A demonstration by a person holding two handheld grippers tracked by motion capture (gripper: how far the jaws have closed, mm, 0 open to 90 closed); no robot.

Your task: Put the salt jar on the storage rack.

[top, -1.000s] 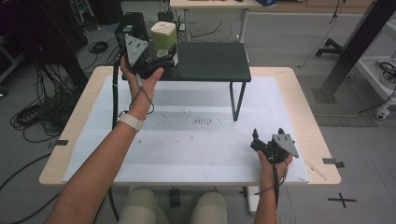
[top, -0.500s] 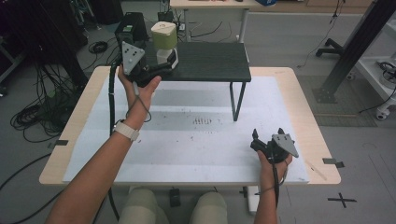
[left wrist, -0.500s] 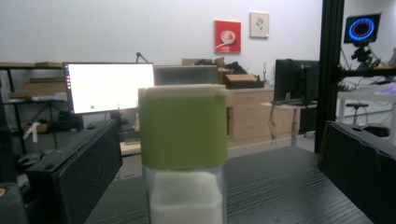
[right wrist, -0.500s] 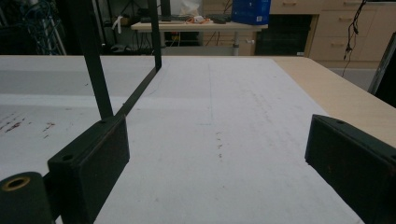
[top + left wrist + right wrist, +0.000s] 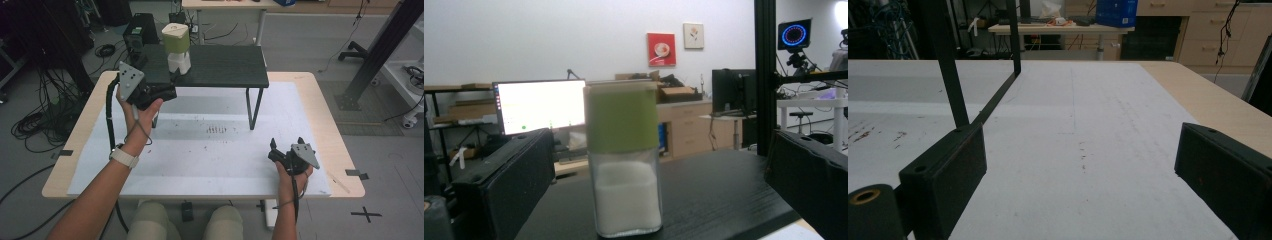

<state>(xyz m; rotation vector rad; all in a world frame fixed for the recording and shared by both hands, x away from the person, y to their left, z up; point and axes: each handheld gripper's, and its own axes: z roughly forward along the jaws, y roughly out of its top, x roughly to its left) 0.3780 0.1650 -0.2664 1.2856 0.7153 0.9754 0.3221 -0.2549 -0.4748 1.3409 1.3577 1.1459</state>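
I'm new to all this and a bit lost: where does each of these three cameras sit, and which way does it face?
High view: above the person's side, facing forward and down on the table; both forearms, left gripper and right gripper show.
Left gripper view: rides the left gripper, facing the green-capped jar between its open fingers.
Right gripper view: rides the right gripper, low over the table; open fingers.
Shared: high and left gripper views show the jar on the black shelf.

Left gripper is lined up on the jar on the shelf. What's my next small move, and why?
Probably ease the left gripper forward: its fingers stand open, short of the green-lidded jar, which is upright and centred between them on the black shelf. Then close.
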